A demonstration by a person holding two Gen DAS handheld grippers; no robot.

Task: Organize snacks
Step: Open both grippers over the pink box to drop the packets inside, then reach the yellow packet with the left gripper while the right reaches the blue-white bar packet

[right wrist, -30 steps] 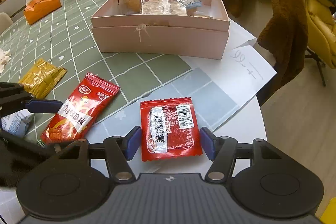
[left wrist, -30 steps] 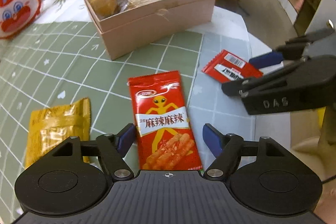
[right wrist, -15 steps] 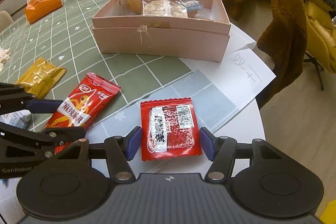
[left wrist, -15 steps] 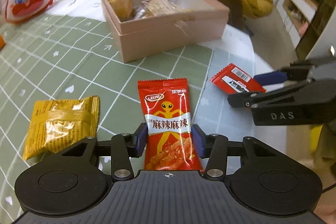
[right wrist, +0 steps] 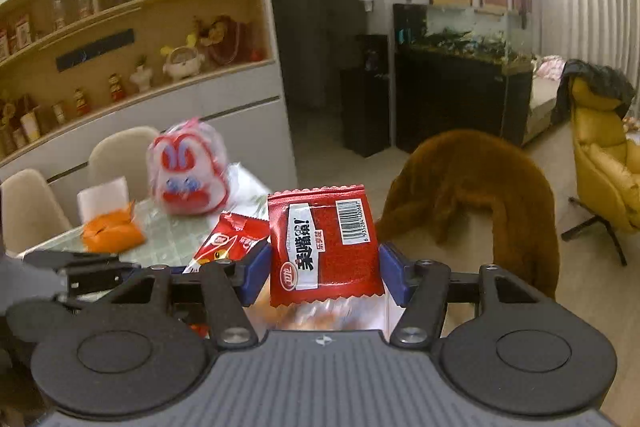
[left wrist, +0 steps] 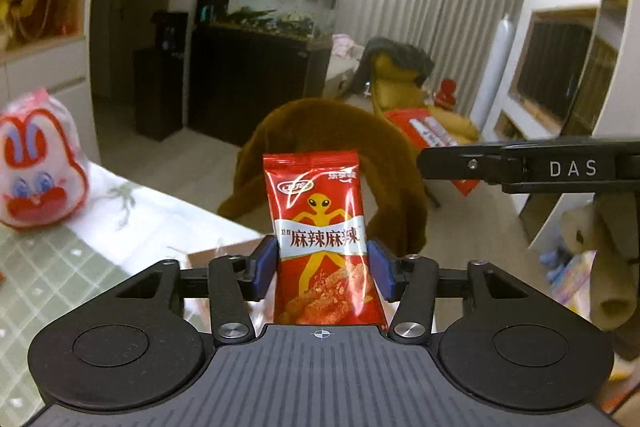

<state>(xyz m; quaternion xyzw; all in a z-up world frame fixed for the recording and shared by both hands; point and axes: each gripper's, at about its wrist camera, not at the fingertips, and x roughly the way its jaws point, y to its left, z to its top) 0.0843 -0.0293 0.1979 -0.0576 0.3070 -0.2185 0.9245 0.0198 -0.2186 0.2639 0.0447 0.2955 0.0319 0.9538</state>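
My left gripper [left wrist: 322, 267] is shut on a long red snack packet [left wrist: 322, 227] with a yellow alien figure, held upright above the table. My right gripper [right wrist: 324, 273] is shut on a square red snack packet [right wrist: 322, 243] with a barcode, also lifted. The right gripper shows in the left wrist view [left wrist: 532, 167] at the right, with its red packet [left wrist: 428, 131] seen edge-on. The long packet also shows in the right wrist view [right wrist: 230, 239], left of the square one. The pink box is hidden, apart from a blurred strip under the right gripper.
A rabbit-face bag [left wrist: 36, 171] stands on the green checked tablecloth [left wrist: 48, 267] at the left; it also shows in the right wrist view [right wrist: 188, 175]. An orange tissue pouch [right wrist: 112, 231] lies on the table. A brown fur coat [right wrist: 472, 195] hangs on a chair behind.
Both grippers have closed on their packets and lifted them off the table, tilting up so the views now face the room. The box and yellow packet have dropped out of view.
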